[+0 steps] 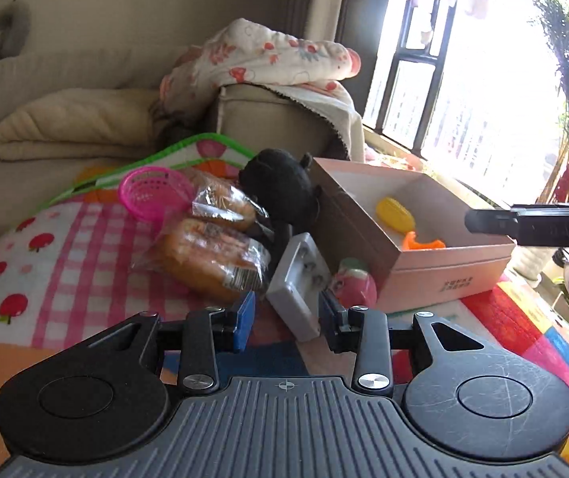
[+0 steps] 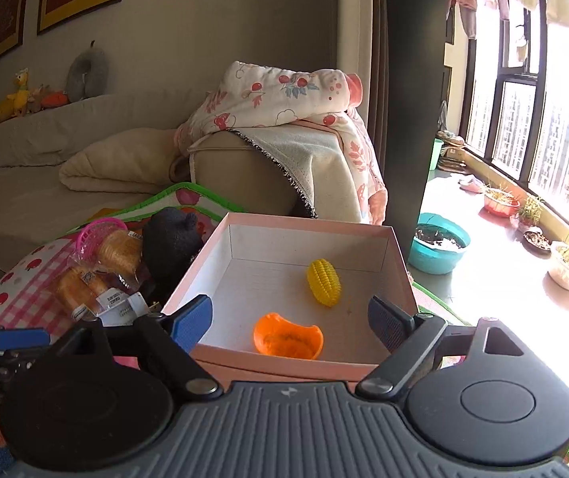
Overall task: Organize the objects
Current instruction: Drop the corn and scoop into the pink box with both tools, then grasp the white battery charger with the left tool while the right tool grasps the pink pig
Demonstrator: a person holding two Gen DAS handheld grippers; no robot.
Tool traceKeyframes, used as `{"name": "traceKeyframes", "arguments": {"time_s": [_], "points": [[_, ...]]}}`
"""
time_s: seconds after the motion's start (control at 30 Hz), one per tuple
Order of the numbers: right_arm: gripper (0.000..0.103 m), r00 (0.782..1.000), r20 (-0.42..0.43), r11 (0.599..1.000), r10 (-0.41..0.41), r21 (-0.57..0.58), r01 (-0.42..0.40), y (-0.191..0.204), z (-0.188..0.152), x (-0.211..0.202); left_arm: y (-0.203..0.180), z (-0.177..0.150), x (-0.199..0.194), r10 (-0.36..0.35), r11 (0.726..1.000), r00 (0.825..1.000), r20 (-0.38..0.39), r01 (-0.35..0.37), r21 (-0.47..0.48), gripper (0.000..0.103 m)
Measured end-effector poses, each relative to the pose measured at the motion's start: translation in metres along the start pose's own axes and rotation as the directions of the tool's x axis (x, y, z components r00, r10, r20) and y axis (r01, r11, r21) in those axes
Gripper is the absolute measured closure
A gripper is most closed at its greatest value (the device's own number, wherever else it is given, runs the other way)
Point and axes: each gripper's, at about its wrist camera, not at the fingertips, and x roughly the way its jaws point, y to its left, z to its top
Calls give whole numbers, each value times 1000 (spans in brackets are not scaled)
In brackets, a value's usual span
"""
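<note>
A pink cardboard box (image 2: 284,366) stands open on the patterned mat. In it lie a yellow toy corn (image 2: 323,282) and an orange toy piece (image 2: 287,340). My right gripper (image 2: 290,314) hovers open over the box's near wall, with nothing between its pads. In the left wrist view the box (image 1: 444,275) is on the right, holding the corn (image 1: 395,213). A grey rectangular block (image 1: 296,283) leans beside it. My left gripper (image 1: 288,314) is partly open around the block's near end, and its pads do not visibly press on it.
Left of the box are a black plush toy (image 1: 280,187), wrapped bread packs (image 1: 208,259), a pink basket (image 1: 153,193) and a small pink toy (image 1: 354,285). A sofa with a floral blanket (image 2: 284,95) stands behind. A teal basin (image 2: 438,249) and plant pots sit by the window.
</note>
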Motion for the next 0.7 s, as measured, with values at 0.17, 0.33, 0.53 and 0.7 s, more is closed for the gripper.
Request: {"name": "traceKeyframes", "arguments": {"time_s": [0.17, 0.33, 0.53, 0.7], "points": [[17, 998, -45, 999, 35, -3, -35, 10, -33, -17, -8, 22, 37, 10, 999, 1000, -22, -9, 47, 64], [17, 999, -32, 995, 29, -90, -32, 29, -57, -34, -18, 18, 68, 27, 995, 996, -82, -20, 93, 64], [17, 997, -17, 988, 78, -130, -80, 44, -57, -40, -5, 7, 57, -12, 1000, 990, -141, 11, -9, 82], [17, 993, -30, 982, 116, -144, -120, 59, -53, -32, 11, -14, 14, -49, 998, 983, -178, 43, -35, 83]]}}
